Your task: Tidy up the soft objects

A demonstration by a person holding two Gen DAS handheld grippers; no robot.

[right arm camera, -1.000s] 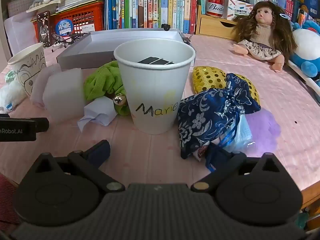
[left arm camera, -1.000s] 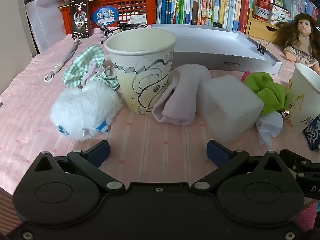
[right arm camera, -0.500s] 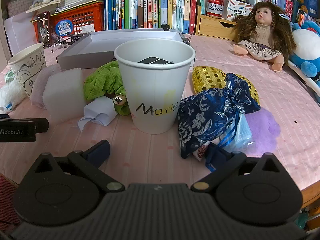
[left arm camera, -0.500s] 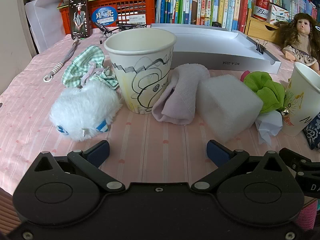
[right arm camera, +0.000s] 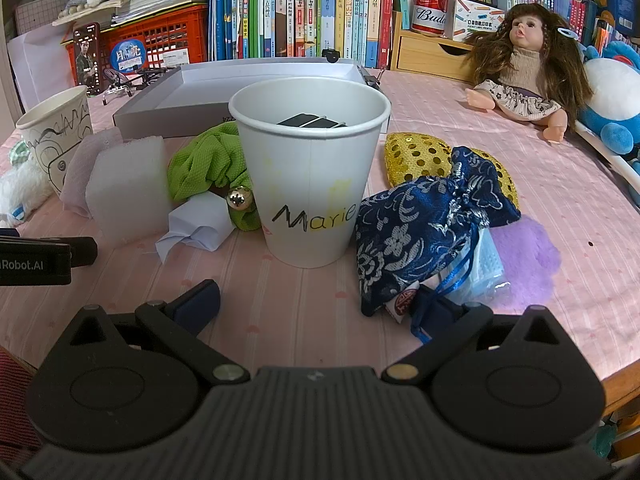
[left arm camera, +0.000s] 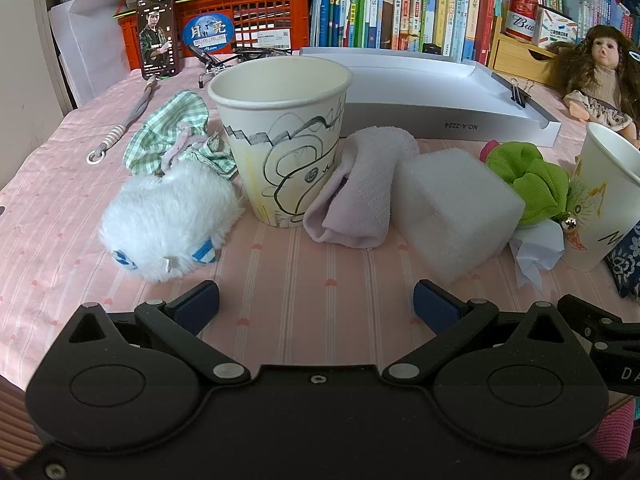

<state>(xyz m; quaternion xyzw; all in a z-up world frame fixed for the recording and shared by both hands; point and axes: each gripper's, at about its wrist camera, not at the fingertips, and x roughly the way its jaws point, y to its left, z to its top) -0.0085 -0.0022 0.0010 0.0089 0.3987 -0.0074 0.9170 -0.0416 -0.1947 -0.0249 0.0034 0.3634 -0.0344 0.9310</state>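
Observation:
In the left wrist view, my left gripper (left arm camera: 316, 304) is open and empty, low over the pink tablecloth. Ahead stands a drawn-on paper cup (left arm camera: 284, 140), with a white fluffy toy (left arm camera: 168, 220) and green checked cloth (left arm camera: 172, 140) to its left, and a pink towel (left arm camera: 364, 192), white foam block (left arm camera: 456, 216) and green cloth (left arm camera: 528, 176) to its right. In the right wrist view, my right gripper (right arm camera: 316, 304) is open and empty in front of the "Marie" cup (right arm camera: 312, 176). A blue floral pouch (right arm camera: 424, 232) touches its right finger. A gold sequin pouch (right arm camera: 420, 156) lies behind.
A grey box lid (left arm camera: 432, 88) lies behind the cups. Books, a red crate (left arm camera: 248, 20) and a phone (left arm camera: 158, 36) line the back. A doll (right arm camera: 520, 64) and blue plush (right arm camera: 612, 96) sit at the right. Crumpled white paper (right arm camera: 196, 232) lies by the Marie cup.

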